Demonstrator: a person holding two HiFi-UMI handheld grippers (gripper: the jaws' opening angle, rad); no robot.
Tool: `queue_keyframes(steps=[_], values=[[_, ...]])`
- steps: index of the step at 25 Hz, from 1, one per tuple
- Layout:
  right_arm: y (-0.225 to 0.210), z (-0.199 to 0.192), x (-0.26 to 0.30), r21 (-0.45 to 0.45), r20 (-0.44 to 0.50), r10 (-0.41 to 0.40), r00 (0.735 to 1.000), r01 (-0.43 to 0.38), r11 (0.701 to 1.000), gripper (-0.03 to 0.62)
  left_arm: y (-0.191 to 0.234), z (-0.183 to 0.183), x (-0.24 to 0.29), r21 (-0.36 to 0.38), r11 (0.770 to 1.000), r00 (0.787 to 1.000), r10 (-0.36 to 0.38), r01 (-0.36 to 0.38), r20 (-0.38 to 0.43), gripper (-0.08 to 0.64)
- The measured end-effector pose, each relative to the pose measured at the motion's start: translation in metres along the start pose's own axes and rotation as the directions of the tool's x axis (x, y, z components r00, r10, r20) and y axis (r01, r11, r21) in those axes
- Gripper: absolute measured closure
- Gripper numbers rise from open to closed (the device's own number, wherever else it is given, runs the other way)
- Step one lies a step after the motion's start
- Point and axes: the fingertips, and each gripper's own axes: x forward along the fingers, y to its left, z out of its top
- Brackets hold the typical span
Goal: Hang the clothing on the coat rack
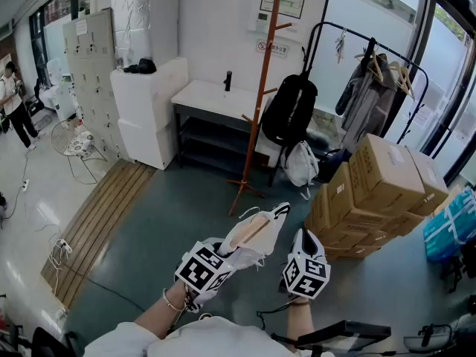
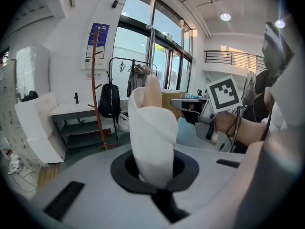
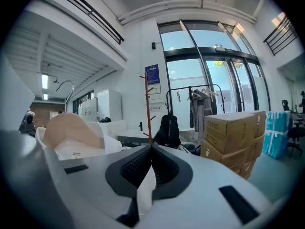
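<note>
Well ahead, upright wooden coat rack (image 1: pixel 256 88), near a black backpack (image 1: pixel 288 110). Low in front and well apart from it, bunched white garment (image 1: pixel 256 235) with tan lining. Tilted downward on a forward-reaching forearm, left gripper (image 2: pixel 153 174), jaws clamped on a roll of that garment. Just beside, held nearly level, right gripper (image 3: pixel 151 148), jaw tips pressed together; white sliver behind them, cloth or not unclear.

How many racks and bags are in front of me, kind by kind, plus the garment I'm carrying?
Wooden coat rack: 1
Black clothes rail: 1
Black backpack: 1
White bag: 1
White garment: 1
Total: 5
</note>
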Motion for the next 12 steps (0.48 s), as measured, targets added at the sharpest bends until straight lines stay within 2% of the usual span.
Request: queue_keyframes(steps=[5,12], values=[[0.008,-0.003,-0.002,0.001,-0.006,0.004,1.000,-0.004,1.000,0.571,0.007,-0.007,-0.007,-0.030,1.000,1.000,0.002,-0.002,-0.005,0.548],[0.029,0.001,0.006,0.001,-0.013,0.033,0.999,-0.033,0.999,0.571,0.026,-0.011,-0.018,-0.107,0.994,1.000,0.000,-0.001,-0.004,0.548]])
